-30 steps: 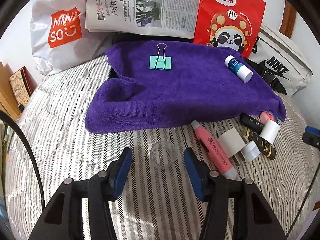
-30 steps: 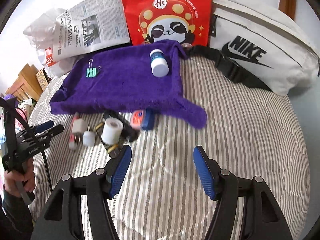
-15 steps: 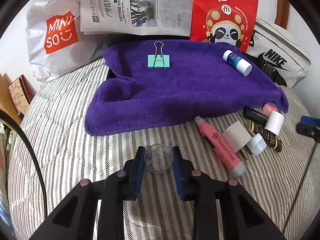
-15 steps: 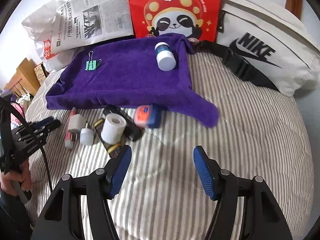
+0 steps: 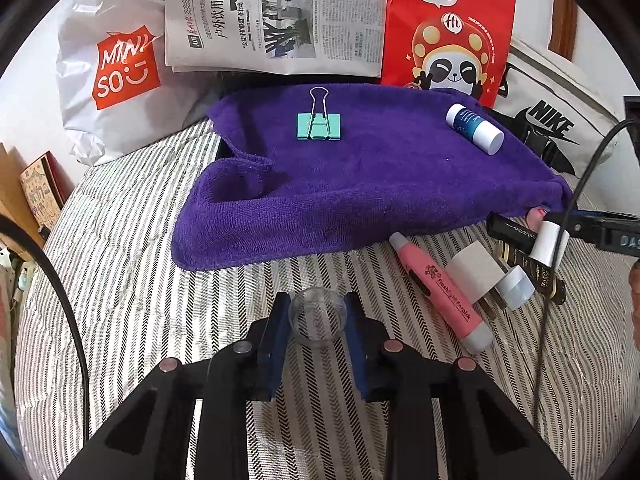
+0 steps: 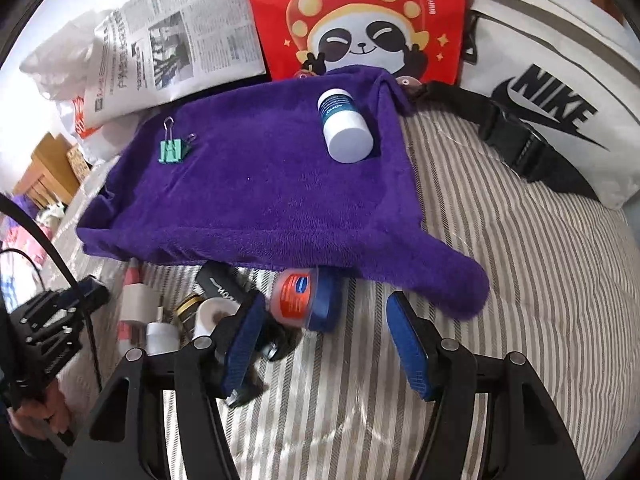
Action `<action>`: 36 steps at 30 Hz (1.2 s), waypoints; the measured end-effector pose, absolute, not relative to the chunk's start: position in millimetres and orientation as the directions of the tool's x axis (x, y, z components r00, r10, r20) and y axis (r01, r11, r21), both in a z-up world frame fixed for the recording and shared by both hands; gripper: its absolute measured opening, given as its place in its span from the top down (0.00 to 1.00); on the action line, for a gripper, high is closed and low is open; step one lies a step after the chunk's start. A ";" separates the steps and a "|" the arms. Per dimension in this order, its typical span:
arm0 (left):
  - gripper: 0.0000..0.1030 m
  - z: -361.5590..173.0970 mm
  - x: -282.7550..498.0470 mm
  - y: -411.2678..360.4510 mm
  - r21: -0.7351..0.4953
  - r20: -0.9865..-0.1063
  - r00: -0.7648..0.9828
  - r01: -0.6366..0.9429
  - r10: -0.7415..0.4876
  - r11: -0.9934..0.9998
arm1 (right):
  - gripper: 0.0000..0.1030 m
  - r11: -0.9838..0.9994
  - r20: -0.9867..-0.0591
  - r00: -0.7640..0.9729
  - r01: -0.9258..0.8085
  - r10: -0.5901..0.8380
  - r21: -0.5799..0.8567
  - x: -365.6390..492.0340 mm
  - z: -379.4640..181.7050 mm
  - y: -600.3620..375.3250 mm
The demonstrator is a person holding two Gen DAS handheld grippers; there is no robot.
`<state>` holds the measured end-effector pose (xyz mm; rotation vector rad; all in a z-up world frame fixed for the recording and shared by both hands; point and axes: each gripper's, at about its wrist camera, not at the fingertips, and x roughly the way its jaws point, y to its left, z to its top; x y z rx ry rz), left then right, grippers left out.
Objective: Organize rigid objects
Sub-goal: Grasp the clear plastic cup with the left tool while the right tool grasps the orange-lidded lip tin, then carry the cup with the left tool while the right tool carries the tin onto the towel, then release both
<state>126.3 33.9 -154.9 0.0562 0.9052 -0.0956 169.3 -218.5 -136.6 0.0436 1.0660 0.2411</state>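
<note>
A: So, left wrist view first: where is the clear cup against the purple towel?

B: The clear cup stands on the striped bedding just in front of the towel's near edge. The left gripper has it pinched, both blue pads pressed on its sides, jaws narrow.

A: And on the towel itself?

B: A teal binder clip lies near its far edge, a white and blue bottle towards its right end. Off the towel's right front corner sit a pink tube and a heap of small cosmetics.

A: Right wrist view?

B: The right gripper hangs with its jaws partly spread and nothing clamped. A small red-labelled jar with a blue cap lies on its side at the towel's front edge, partly under the hem, just ahead of the gap and closer to the left blue pad. I cannot tell whether that pad touches it.

A: Anything else there?

B: The bottle and clip rest on the towel, and the left gripper shows at the picture's left side, well off the towel's front corner
</note>
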 end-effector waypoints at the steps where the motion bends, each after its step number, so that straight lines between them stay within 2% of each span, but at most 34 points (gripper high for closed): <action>1: 0.74 -154.9 126.2 33.6 0.006 -0.787 0.613 0.106 -0.061 0.994 | 0.39 0.973 -0.863 0.457 -0.179 0.215 0.148 171.0 -138.6 -216.3; 3: 0.74 -155.1 126.4 33.8 0.004 -0.788 0.613 0.105 -0.062 0.994 | 0.41 0.973 -0.863 0.458 -0.183 0.212 0.142 173.5 -141.1 -212.8; 4: 0.74 -155.2 126.3 33.7 0.004 -0.788 0.613 0.105 -0.061 0.994 | 0.45 0.971 -0.858 0.466 -0.190 0.217 0.143 174.4 -141.3 -211.1; 6: 0.74 -155.2 126.2 33.9 0.005 -0.787 0.613 0.105 -0.061 0.994 | 0.62 0.968 -0.855 0.466 -0.209 0.225 0.140 176.6 -143.6 -207.8; 11: 0.74 -155.0 126.4 34.1 0.004 -0.788 0.613 0.104 -0.061 0.995 | 0.62 0.972 -0.869 0.467 -0.226 0.166 0.064 171.2 -141.1 -211.4; 22: 0.74 -154.8 126.4 33.3 0.018 -0.787 0.614 0.102 -0.049 0.995 | 0.62 0.971 -0.870 0.473 -0.236 0.142 0.031 162.4 -147.8 -221.5; 36: 0.75 -146.2 128.1 38.6 -0.026 -0.809 0.584 0.069 -0.061 0.997 | 0.64 0.967 -0.851 0.489 -0.244 0.192 0.078 149.1 -118.4 -230.7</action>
